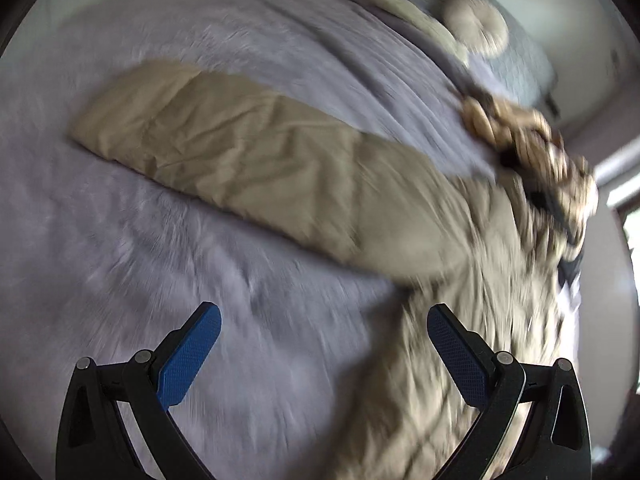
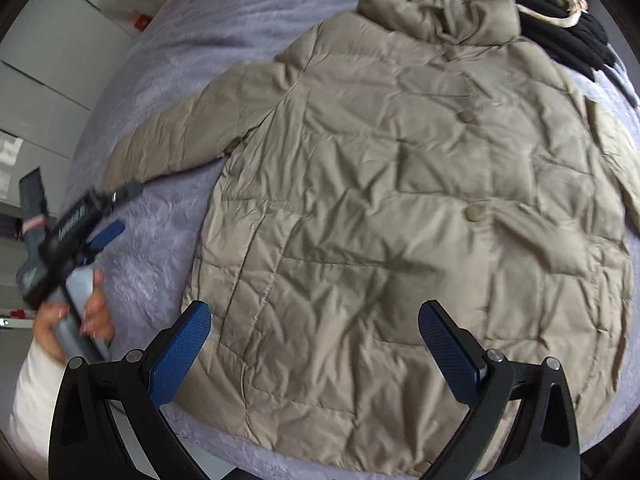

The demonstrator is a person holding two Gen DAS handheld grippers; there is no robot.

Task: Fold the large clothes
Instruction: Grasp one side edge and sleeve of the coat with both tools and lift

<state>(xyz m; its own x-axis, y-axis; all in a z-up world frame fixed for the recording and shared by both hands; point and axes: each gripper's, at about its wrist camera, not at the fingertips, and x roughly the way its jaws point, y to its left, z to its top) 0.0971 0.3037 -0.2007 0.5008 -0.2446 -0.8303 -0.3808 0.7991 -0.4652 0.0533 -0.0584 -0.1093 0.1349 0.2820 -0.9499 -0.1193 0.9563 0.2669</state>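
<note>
A beige quilted puffer jacket (image 2: 400, 200) lies flat, front up and buttoned, on a lilac fleece blanket (image 2: 160, 80). Its sleeve (image 1: 240, 152) stretches out to the left in the left wrist view, blurred by motion. My left gripper (image 1: 324, 320) hovers open above the blanket beside the jacket's body, holding nothing; it also shows at the left of the right wrist view as left gripper (image 2: 100, 236), held by a hand (image 2: 92, 312). My right gripper (image 2: 314, 320) is open above the jacket's lower hem, empty.
A pile of cream knitwear and black clothes (image 2: 540, 8) lies beyond the jacket's collar. A round cream cushion (image 1: 476, 24) sits at the far end of the bed. White cabinets (image 2: 48, 80) stand at the left.
</note>
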